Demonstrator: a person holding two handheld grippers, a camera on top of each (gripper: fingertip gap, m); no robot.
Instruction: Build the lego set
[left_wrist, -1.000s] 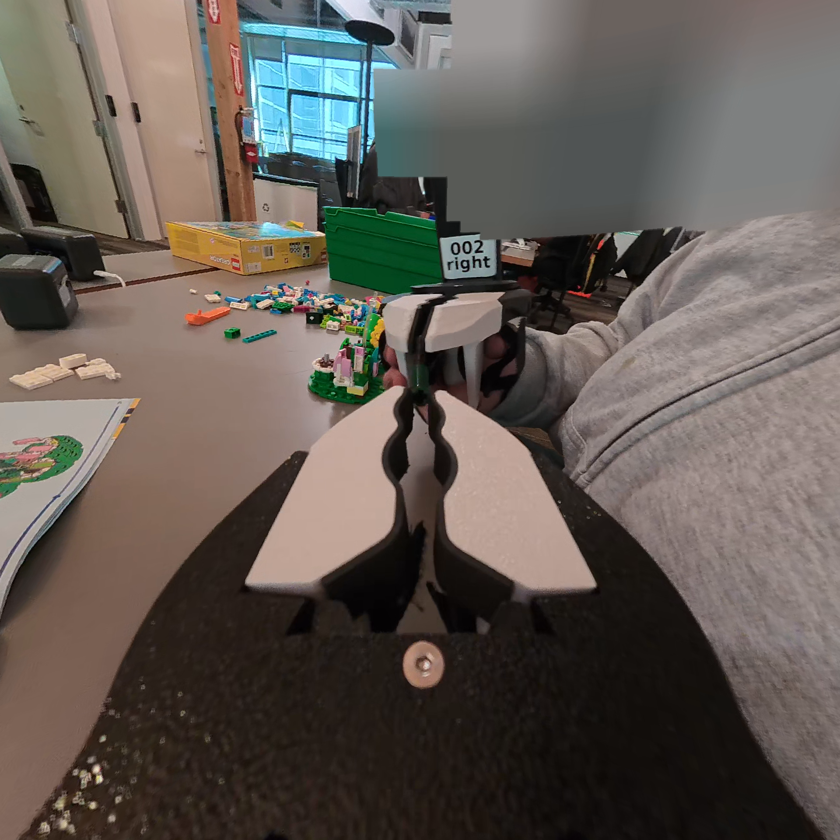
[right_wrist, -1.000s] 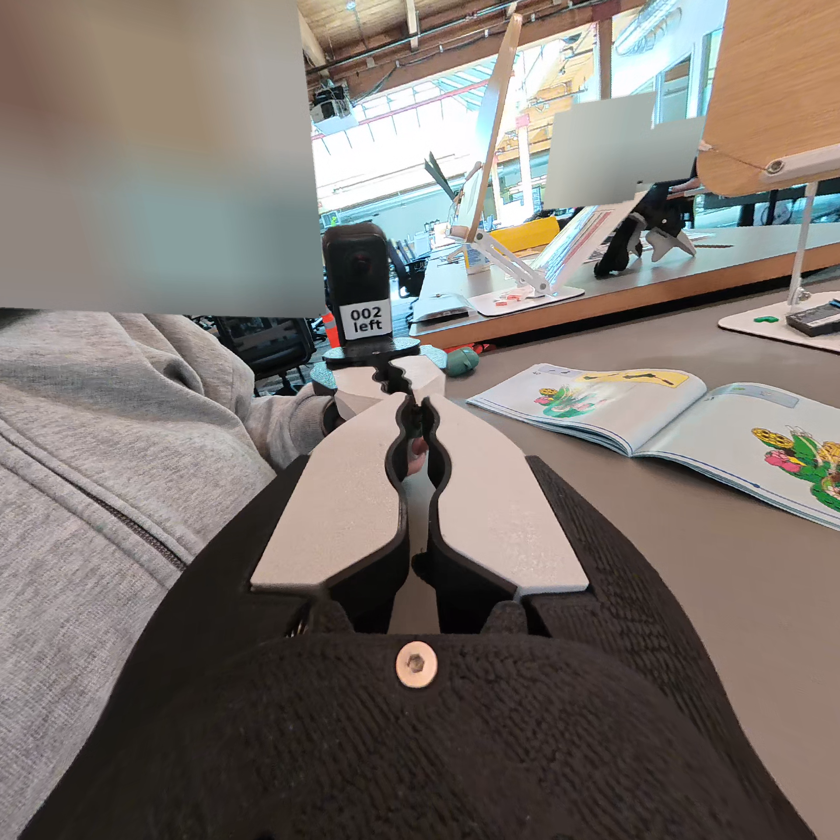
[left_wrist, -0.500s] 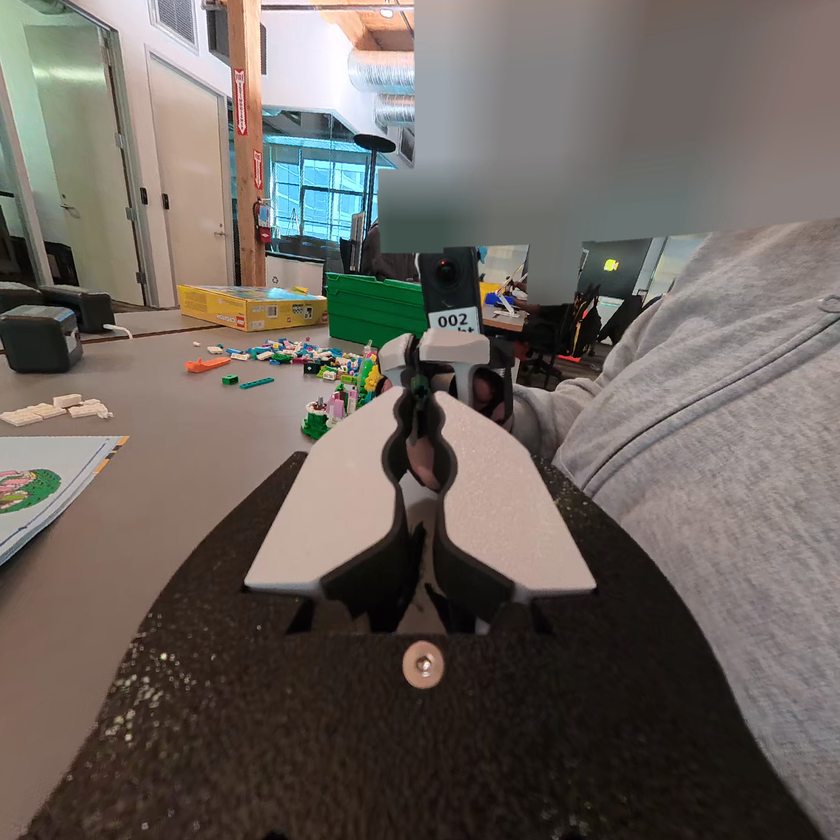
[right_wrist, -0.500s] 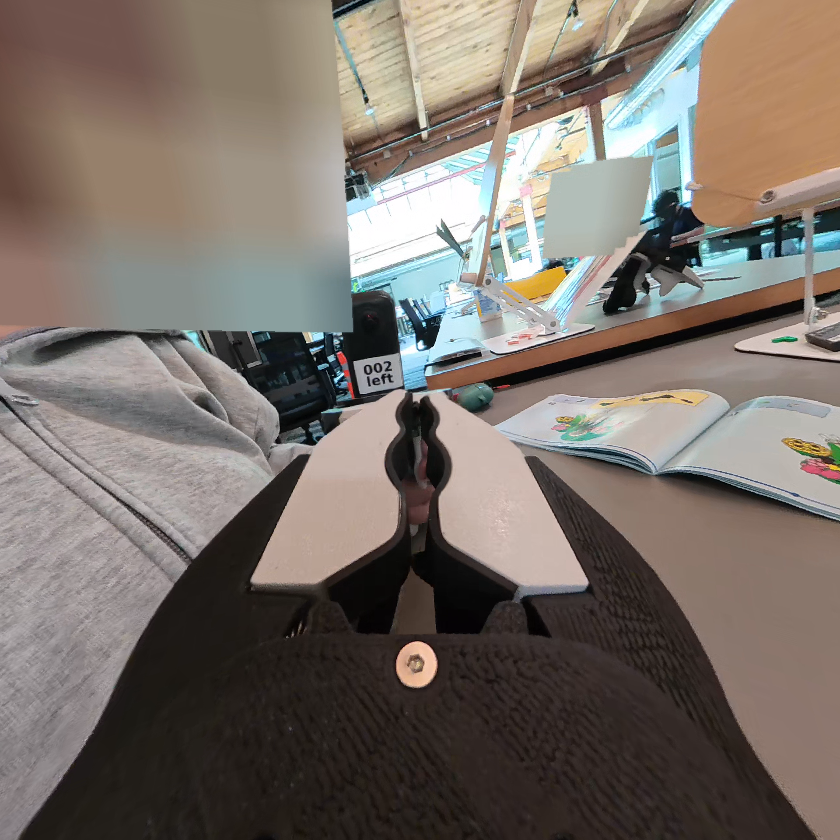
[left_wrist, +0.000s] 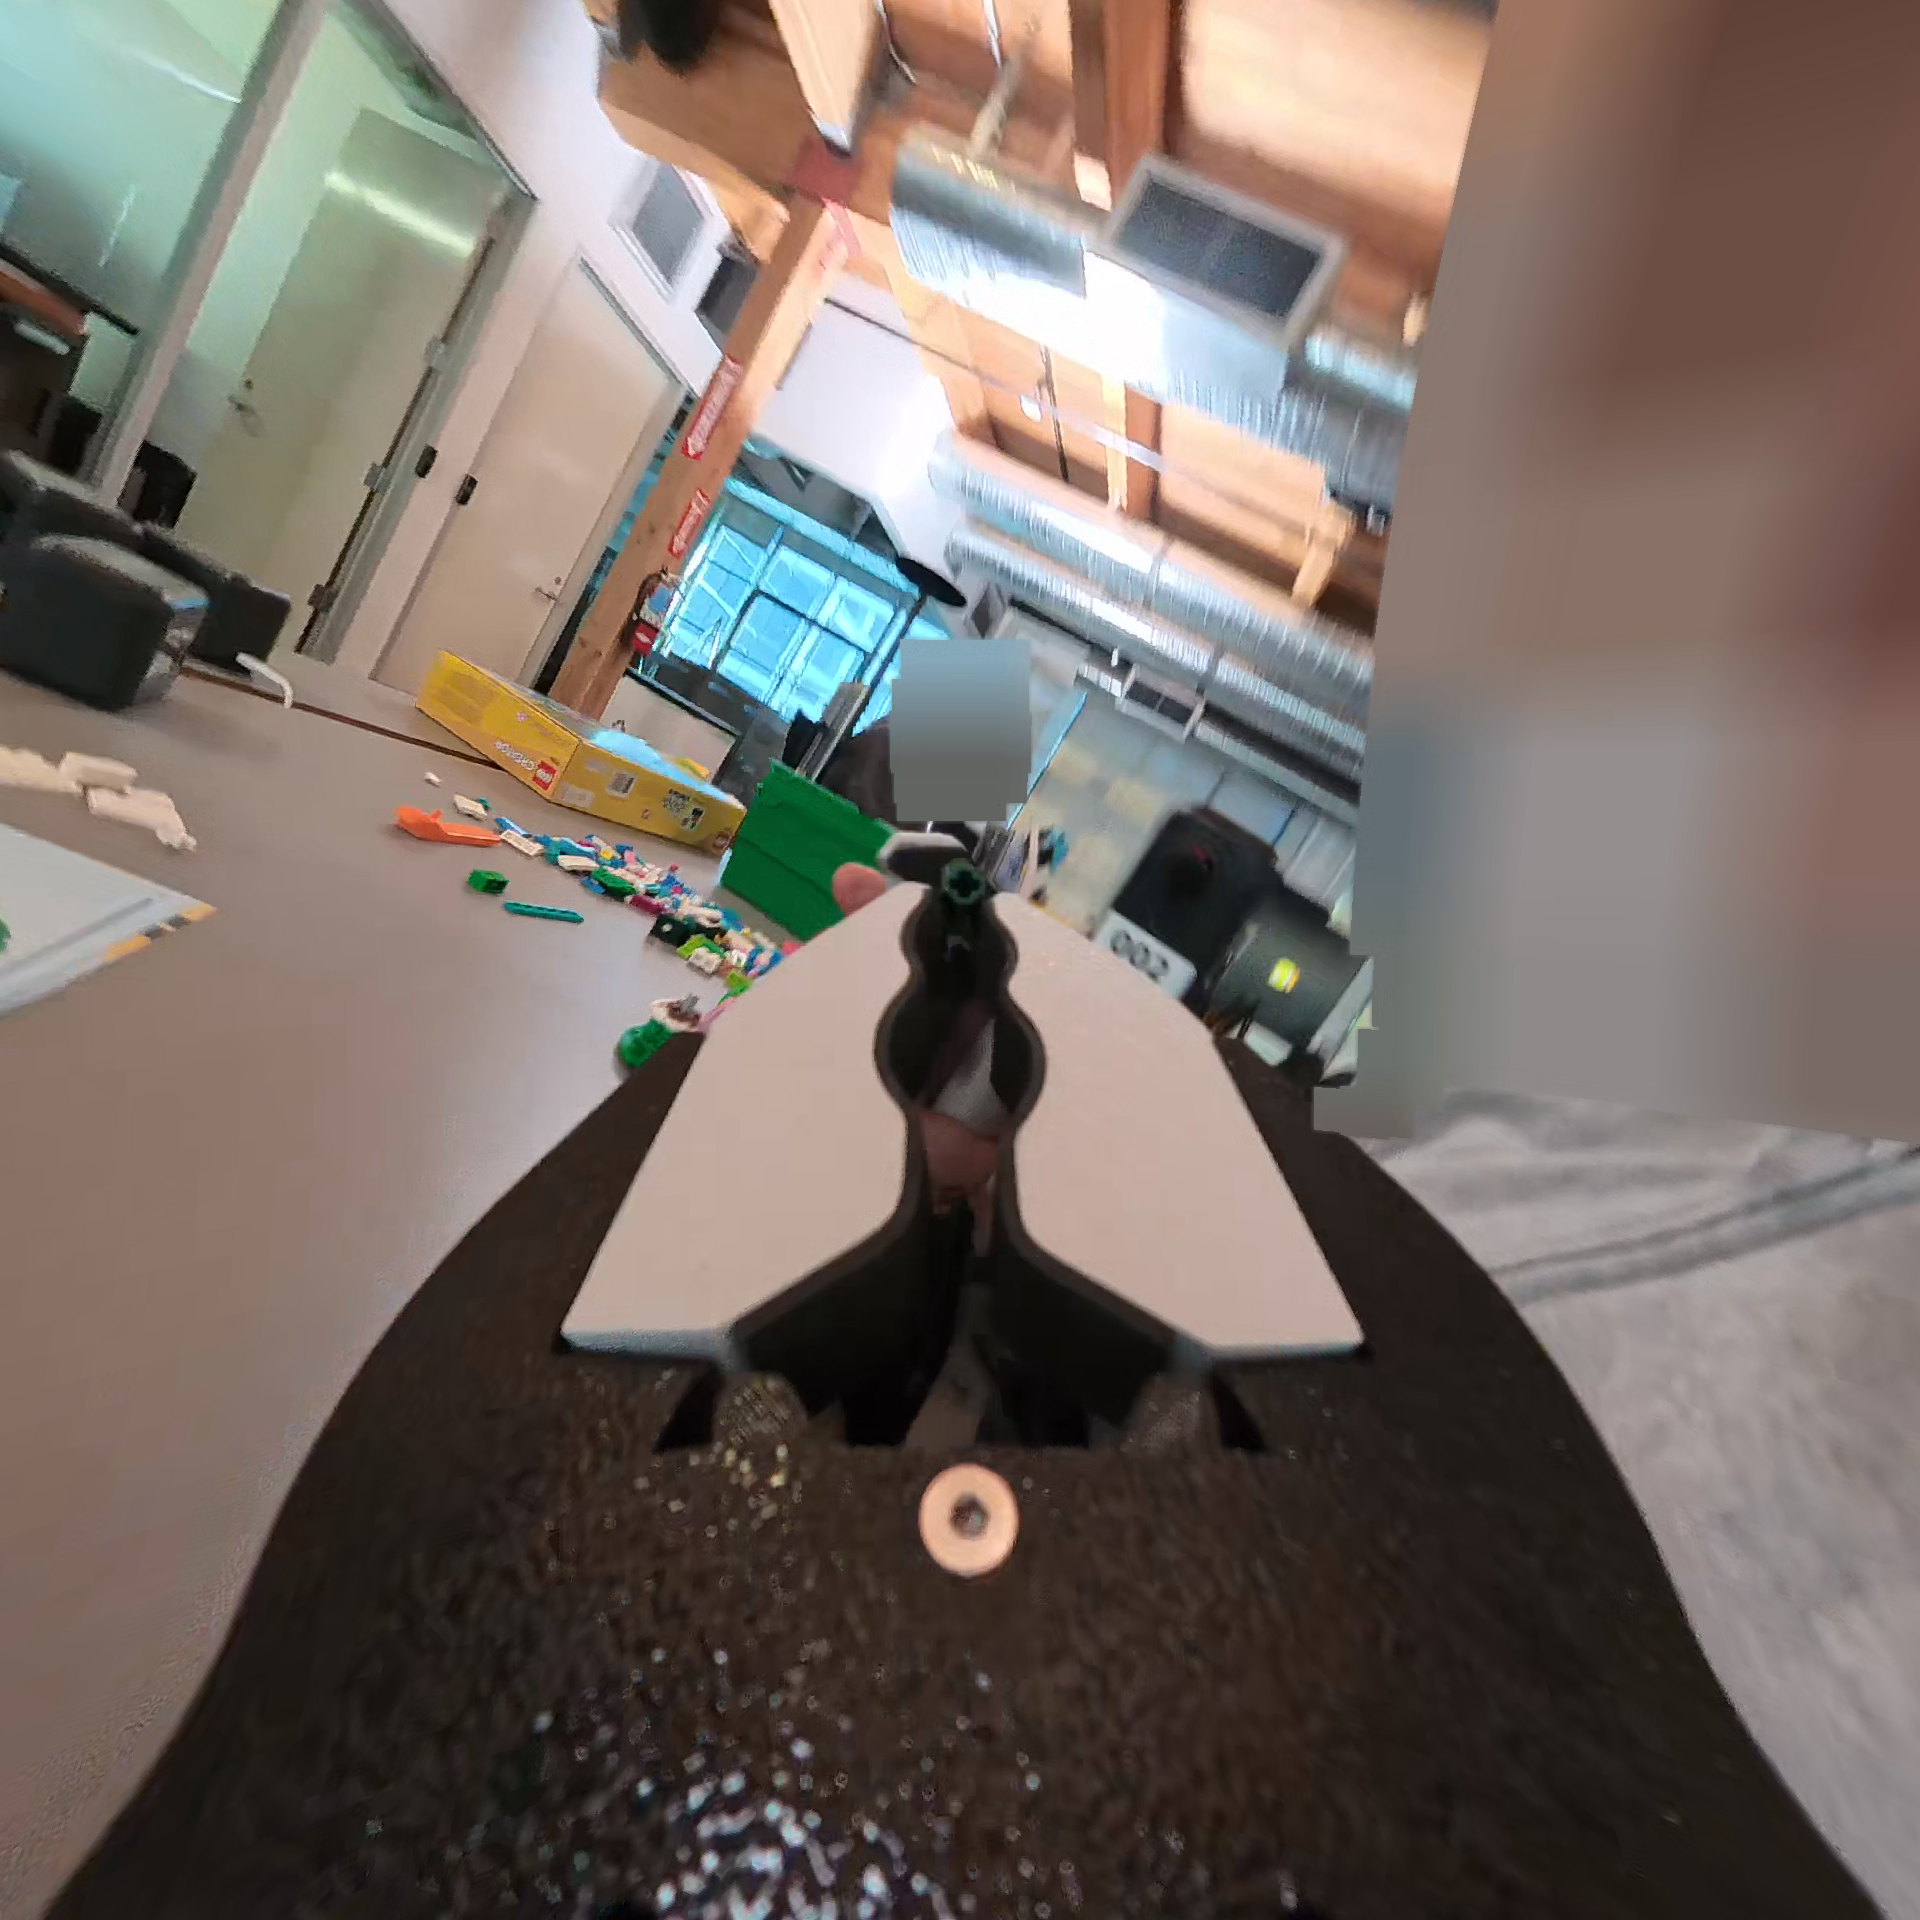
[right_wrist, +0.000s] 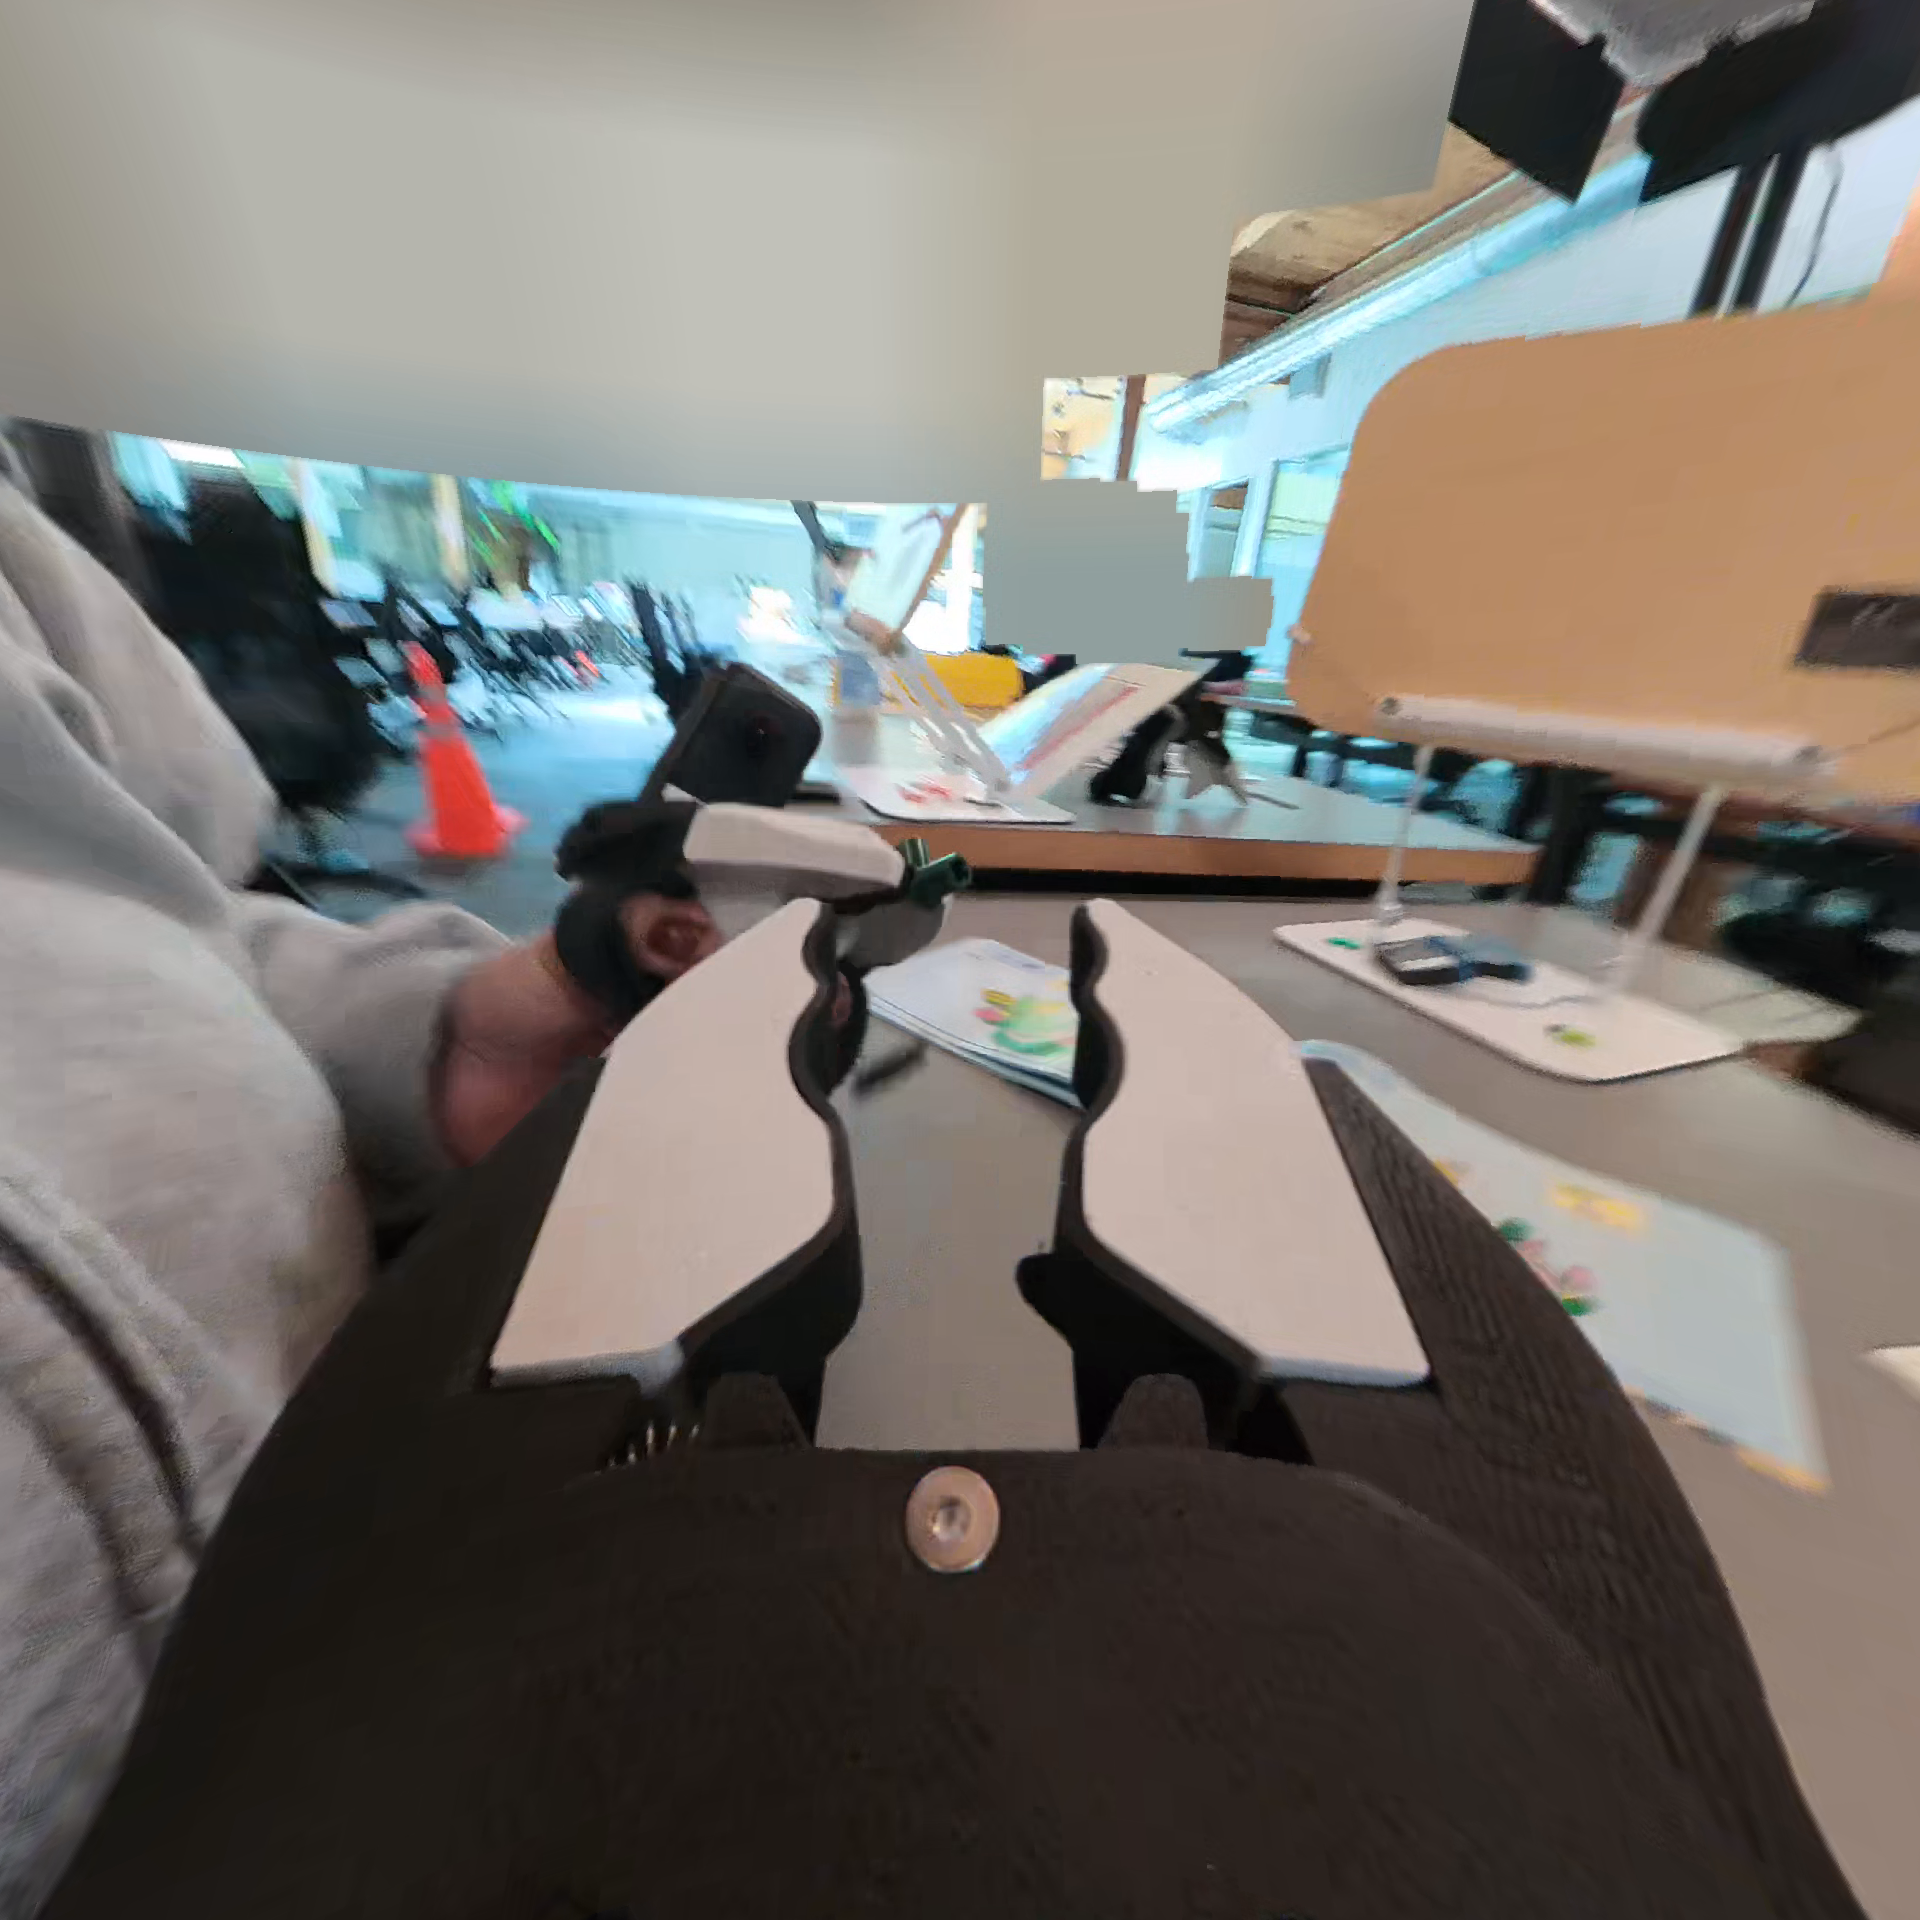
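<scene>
Left wrist view: loose bricks (left_wrist: 665, 904) beside green bin (left_wrist: 800, 852).

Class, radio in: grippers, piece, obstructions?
Left gripper shut on small dark green piece. Right gripper open, empty. Half-built model on table beyond. Nothing blocking.

Bright daylight indoors, strongest from the far windows (left_wrist: 800, 613), motion blur smearing the ceiling ducts (left_wrist: 1143, 582) and the booklet (right_wrist: 1621, 1278), wide-angle bending at the edges, soft glare on the grey table (left_wrist: 260, 1091), faint shadows
</scene>
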